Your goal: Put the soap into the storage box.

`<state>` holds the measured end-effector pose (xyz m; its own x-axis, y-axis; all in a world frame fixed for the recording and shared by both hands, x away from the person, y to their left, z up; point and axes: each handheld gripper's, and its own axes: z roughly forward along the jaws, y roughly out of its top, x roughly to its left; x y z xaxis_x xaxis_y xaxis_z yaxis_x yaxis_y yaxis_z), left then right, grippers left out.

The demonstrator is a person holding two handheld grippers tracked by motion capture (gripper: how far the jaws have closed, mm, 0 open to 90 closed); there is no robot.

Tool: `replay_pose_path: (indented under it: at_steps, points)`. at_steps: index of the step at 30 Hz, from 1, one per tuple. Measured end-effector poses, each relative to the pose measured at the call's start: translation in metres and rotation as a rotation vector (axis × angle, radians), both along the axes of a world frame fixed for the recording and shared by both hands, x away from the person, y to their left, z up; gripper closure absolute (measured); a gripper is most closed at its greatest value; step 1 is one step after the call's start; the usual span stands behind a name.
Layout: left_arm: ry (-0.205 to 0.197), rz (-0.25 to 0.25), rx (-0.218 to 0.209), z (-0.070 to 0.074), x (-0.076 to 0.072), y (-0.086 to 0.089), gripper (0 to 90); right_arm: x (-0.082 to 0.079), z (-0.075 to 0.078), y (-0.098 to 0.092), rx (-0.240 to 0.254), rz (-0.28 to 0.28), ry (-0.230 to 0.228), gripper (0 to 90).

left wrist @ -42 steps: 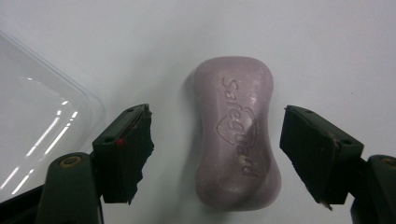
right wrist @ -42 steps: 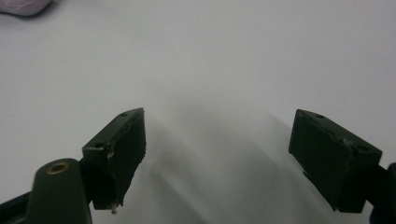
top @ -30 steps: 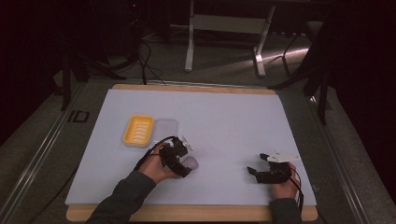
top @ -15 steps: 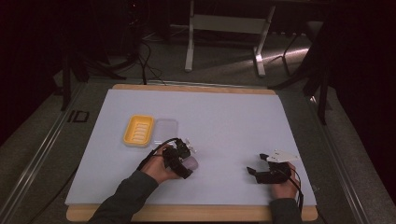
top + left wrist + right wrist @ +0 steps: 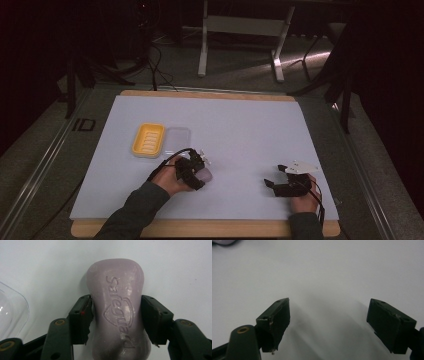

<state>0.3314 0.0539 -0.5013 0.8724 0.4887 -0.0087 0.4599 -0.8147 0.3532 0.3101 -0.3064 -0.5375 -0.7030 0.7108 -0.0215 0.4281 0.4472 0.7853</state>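
A pale lilac soap bar (image 5: 115, 302) lies on the white mat, embossed face up. My left gripper (image 5: 116, 315) has just been closing its jaws, and both pads now press on the bar's narrow waist. From above, the left gripper (image 5: 199, 172) sits left of centre near the front, with the soap bar (image 5: 206, 175) at its tip. My right gripper (image 5: 272, 185) rests at the front right, open, jaws pointing left. Between its fingers there is just bare mat in the right gripper view (image 5: 328, 322).
A yellow ribbed soap dish (image 5: 148, 140) sits behind and left of the left hand, with a clear plastic lid (image 5: 177, 137) beside it. That lid's edge (image 5: 10, 312) is close to the left jaw. The white mat (image 5: 240, 125) covers a wooden board.
The left gripper's jaws have drawn in from wide apart onto the soap bar's sides. Both hands stayed where they were, and the right gripper looks the same.
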Motion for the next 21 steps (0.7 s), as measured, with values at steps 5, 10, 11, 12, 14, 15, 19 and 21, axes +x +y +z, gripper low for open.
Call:
replay_pose_path:
  at_steps: [5,10,11,12,14,15,19,21]
  points:
    - [-0.003,-0.022,0.025,0.001,0.001,-0.001,47.9,0.0,0.0,0.0,-0.002,0.001,0.0,18.5]
    - [0.016,-0.037,0.044,0.002,0.005,-0.002,47.6,0.0,0.0,0.0,-0.005,0.002,0.002,18.5]
    - [0.021,-0.036,0.049,0.002,0.005,-0.003,46.9,0.0,0.0,0.0,-0.005,0.002,0.003,18.4]
    - [0.029,-0.037,0.056,0.003,0.006,-0.004,46.6,0.0,0.0,0.0,-0.006,0.003,0.003,18.4]
    - [0.036,-0.041,0.068,0.003,0.008,-0.005,46.3,0.0,0.0,0.001,-0.006,0.004,0.004,18.5]
    - [0.041,-0.041,0.075,0.003,0.008,-0.007,46.2,0.0,0.0,0.001,-0.006,0.004,0.004,18.5]
    - [0.04,-0.054,0.108,0.003,0.009,-0.011,45.6,0.0,0.0,0.001,-0.008,0.005,0.004,18.5]
    - [0.041,-0.058,0.128,0.003,0.008,-0.013,45.2,0.0,0.0,0.001,-0.007,0.005,0.004,18.5]
